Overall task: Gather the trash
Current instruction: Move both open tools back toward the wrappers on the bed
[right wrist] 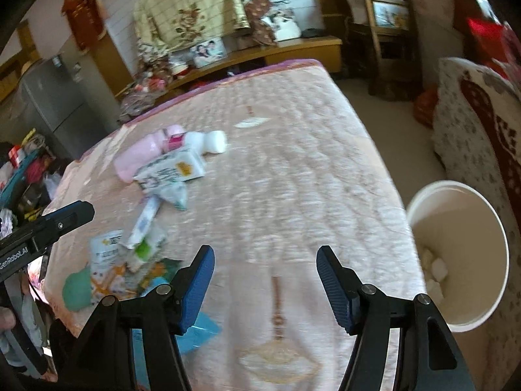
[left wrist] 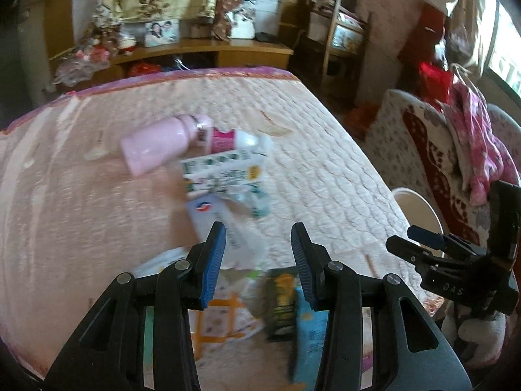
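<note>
trash pile (left wrist: 228,176): crinkly wrappers, flat cartons on the quilted pink bed (left wrist: 325,163)
pink bottle (left wrist: 156,145): smooth plastic, lying down, cap end toward the right
bin (right wrist: 456,260): round, white, beside bed
left gripper (left wrist: 258,244): fingers spread, empty
right gripper (right wrist: 265,268): fingers spread wide, empty

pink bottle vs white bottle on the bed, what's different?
Colour: the pink bottle is plain pale pink; the white bottle is white with a magenta label band.
Size: the pink bottle looks fatter and longer than the white bottle.
Place: the pink bottle lies further from the white bin; the white bottle lies nearer to it.
Shared: both lie on their sides on the pink quilt, end to end, next to the printed carton. Neither gripper holds either.
</note>
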The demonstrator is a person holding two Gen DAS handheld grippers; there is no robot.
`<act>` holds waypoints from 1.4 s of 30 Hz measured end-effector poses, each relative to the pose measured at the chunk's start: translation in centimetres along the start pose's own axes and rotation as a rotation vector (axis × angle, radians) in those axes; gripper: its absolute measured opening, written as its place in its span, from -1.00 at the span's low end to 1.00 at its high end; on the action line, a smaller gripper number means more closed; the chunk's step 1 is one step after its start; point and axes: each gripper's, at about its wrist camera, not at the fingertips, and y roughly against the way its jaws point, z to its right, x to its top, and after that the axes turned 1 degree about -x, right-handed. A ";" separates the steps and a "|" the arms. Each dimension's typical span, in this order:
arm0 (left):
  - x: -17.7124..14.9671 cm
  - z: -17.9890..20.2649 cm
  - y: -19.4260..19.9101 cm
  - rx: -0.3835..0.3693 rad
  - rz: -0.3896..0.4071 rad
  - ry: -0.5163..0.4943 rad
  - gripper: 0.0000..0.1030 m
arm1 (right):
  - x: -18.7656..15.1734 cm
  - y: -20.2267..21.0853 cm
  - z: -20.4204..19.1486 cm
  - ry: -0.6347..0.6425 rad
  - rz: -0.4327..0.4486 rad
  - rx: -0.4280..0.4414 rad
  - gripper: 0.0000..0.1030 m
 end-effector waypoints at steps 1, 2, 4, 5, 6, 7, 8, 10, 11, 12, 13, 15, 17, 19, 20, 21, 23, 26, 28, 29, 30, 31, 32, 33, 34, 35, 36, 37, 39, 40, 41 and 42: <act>-0.1 -0.5 0.3 0.004 0.007 0.005 -0.23 | 0.1 -0.1 -0.8 0.012 0.000 0.006 0.25; -0.2 -1.0 0.6 0.009 0.014 0.010 -0.23 | 0.2 -0.2 -1.4 0.021 0.000 0.011 0.26; -0.5 -1.8 1.1 0.019 0.025 0.017 -0.23 | 0.3 -0.3 -2.9 0.044 0.001 0.021 0.28; -0.7 -2.2 1.4 0.024 0.030 0.020 -0.23 | 0.3 -0.3 -3.3 0.051 0.000 0.023 0.28; -0.9 -2.6 1.6 0.029 0.034 0.022 -0.23 | 0.3 -0.4 -3.9 0.061 -0.002 0.027 0.29; -1.0 -3.0 1.8 0.034 0.037 0.026 -0.23 | 0.3 -0.5 -4.5 0.070 -0.005 0.033 0.29; -1.2 -3.4 2.0 0.036 0.039 0.029 -0.23 | 0.2 -0.5 -5.0 0.076 -0.008 0.038 0.29; -1.7 -4.2 2.5 0.038 0.040 0.041 -0.23 | 0.0 -0.6 -6.0 0.088 -0.016 0.052 0.31; -1.9 -4.5 2.6 0.035 0.039 0.045 -0.23 | -0.1 -0.6 -6.4 0.093 -0.021 0.058 0.32; -2.3 -5.1 2.8 0.031 0.036 0.051 -0.23 | -0.3 -0.6 -6.7 0.095 -0.028 0.063 0.33; -2.6 -5.7 3.0 0.026 0.033 0.058 -0.23 | -0.5 -0.6 -7.0 0.096 -0.035 0.068 0.36; -3.2 -7.1 3.1 0.011 0.014 0.074 -0.23 | -0.9 -0.5 -7.4 0.100 -0.053 0.079 0.41; -3.9 -8.4 3.1 -0.003 -0.009 0.092 -0.22 | -1.7 -0.7 -8.0 0.110 -0.080 0.086 0.45; -4.6 -9.5 3.0 -0.015 -0.029 0.118 -0.19 | -2.4 -1.0 -8.3 0.115 -0.106 0.088 0.47; -5.2 -10.3 3.0 -0.021 -0.039 0.136 -0.11 | -2.9 -1.3 -8.4 0.115 -0.123 0.094 0.49; -5.7 -10.9 2.9 -0.025 -0.048 0.150 -0.07 | -3.3 -1.4 -8.3 0.110 -0.133 0.101 0.50; -6.5 -11.6 2.6 -0.037 -0.074 0.160 -0.04 | -4.3 -2.0 -8.2 0.085 -0.163 0.126 0.50; -8.0 -12.2 2.1 -0.051 -0.117 0.156 0.03 | -5.7 -2.9 -7.9 0.044 -0.207 0.150 0.51; -8.9 -12.2 1.7 -0.062 -0.139 0.135 0.06 | -6.4 -3.2 -7.8 0.029 -0.227 0.159 0.51; -9.1 -12.2 1.6 -0.062 -0.141 0.119 0.13 | -6.7 -3.3 -7.7 0.022 -0.231 0.161 0.51; -9.4 -12.0 1.6 -0.057 -0.131 0.090 0.20 | -7.1 -3.4 -7.6 0.012 -0.233 0.163 0.51; -9.5 -11.8 1.6 -0.054 -0.125 0.067 0.22 | -7.3 -3.4 -7.6 0.005 -0.235 0.169 0.51; -9.5 -11.7 1.4 -0.050 -0.126 0.044 0.23 | -7.4 -3.5 -7.7 0.001 -0.239 0.175 0.51; -9.5 -11.5 1.1 -0.038 -0.127 0.016 0.23 | -7.5 -3.8 -7.9 -0.001 -0.245 0.177 0.53; -9.5 -11.4 1.1 -0.029 -0.128 0.001 0.24 | -7.6 -3.9 -8.0 -0.001 -0.247 0.175 0.54; -9.5 -11.3 1.1 -0.028 -0.132 -0.011 0.24 | -7.6 -3.9 -8.1 0.000 -0.249 0.178 0.54; -9.5 -11.4 1.1 -0.033 -0.135 -0.014 0.24 | -7.6 -4.1 -8.4 0.000 -0.252 0.183 0.55; -9.3 -11.6 1.2 -0.038 -0.134 -0.014 0.23 | -7.6 -4.2 -8.7 0.002 -0.255 0.184 0.56; -8.8 -12.2 1.6 -0.033 -0.120 -0.014 0.24 | -7.6 -4.5 -9.1 0.007 -0.255 0.186 0.57; -8.6 -12.5 1.8 -0.027 -0.116 -0.015 0.24 | -7.6 -4.6 -9.2 0.003 -0.253 0.185 0.57; -8.4 -12.9 1.9 -0.023 -0.117 -0.019 0.24 | -7.5 -4.6 -9.2 -0.001 -0.252 0.184 0.57; -8.3 -13.2 1.8 -0.025 -0.125 -0.026 0.24 | -7.5 -4.7 -9.1 -0.010 -0.248 0.182 0.57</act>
